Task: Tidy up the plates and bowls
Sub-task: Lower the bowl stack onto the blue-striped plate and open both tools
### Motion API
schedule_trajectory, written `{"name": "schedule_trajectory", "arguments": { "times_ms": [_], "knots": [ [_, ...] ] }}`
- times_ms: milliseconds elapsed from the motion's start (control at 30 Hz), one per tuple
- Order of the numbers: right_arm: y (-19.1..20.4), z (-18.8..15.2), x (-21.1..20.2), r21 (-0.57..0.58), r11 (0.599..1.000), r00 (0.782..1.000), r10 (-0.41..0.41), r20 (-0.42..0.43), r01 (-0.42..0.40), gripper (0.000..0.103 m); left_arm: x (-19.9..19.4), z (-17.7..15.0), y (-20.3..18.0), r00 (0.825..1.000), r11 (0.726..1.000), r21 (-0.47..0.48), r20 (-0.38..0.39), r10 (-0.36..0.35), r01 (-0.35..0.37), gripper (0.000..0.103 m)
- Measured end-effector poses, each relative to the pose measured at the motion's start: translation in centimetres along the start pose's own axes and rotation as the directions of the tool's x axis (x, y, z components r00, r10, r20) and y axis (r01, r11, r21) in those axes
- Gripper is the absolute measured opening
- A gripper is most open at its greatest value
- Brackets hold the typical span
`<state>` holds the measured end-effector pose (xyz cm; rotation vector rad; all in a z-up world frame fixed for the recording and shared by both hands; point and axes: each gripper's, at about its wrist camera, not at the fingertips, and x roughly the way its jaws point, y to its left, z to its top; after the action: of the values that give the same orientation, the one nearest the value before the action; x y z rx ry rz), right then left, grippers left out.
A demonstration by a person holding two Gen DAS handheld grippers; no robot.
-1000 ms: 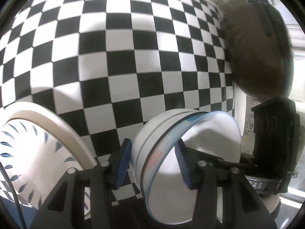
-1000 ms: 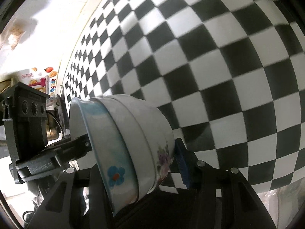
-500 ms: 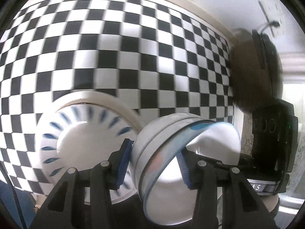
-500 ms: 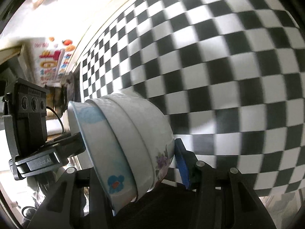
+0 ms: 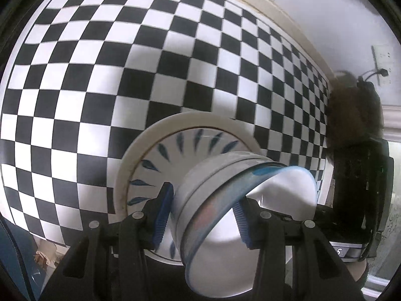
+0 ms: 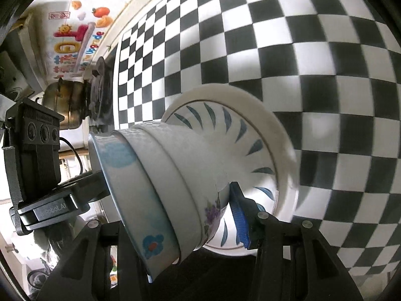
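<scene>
- The stack of nested bowls (image 5: 225, 215) (image 6: 170, 188) is carried between the two grippers, above the checkered tablecloth (image 5: 125, 75) (image 6: 313, 50); it lies tilted on its side, the open mouth turned toward the left gripper's camera and the bases toward the right one's.
- The left gripper (image 5: 200, 213) pinches the stack's rim; one blue pad (image 5: 163, 213) presses the outer wall and the other pad (image 5: 241, 219) sits inside the mouth of the innermost bowl, which has a light-blue edge.
- The right gripper (image 6: 175, 215) pinches the same stack from the opposite side; its blue pad (image 6: 238, 215) bears on the outermost bowl beside a purple flower print; the other finger is hidden behind the blue-flowered bowl.
- A stack of plates (image 5: 190, 145) (image 6: 250, 135) lies flat on the tablecloth under and just beyond the bowls; the top plate is white with dark-blue leaf strokes round its well, and a wider cream rim shows beneath it; whether the bowls touch the plates I cannot tell.
- In the left wrist view, the right gripper's black body (image 5: 358, 200) shows at the right edge, with a dark round pan (image 5: 356, 105) beyond it at the far right end of the table.
- In the right wrist view, the left gripper's black body (image 6: 37, 163) shows at the left edge; behind it stand a brass-coloured pot (image 6: 65, 105) and a colourful printed poster (image 6: 75, 40) on the wall.
</scene>
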<state>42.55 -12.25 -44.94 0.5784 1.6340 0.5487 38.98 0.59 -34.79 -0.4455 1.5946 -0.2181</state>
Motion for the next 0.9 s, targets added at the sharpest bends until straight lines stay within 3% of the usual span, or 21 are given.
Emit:
{"name": "schedule_trajectory", "arguments": {
  "times_ms": [467, 900],
  "knots": [
    [-0.8, 0.9, 2.1, 0.032, 0.999, 0.999, -0.029, -0.036, 0.03, 0.047, 1.5, 0.4, 1.5, 0.999, 1.0, -0.009, -0.035, 0.001, -0.001, 0.043],
    [-0.6, 0.9, 1.6, 0.02, 0.998, 0.998, -0.062, -0.022, 0.063, 0.045, 1.1, -0.2, 1.0, 0.998, 0.998, 0.021, -0.015, 0.053, -0.053, 0.043]
  ]
}}
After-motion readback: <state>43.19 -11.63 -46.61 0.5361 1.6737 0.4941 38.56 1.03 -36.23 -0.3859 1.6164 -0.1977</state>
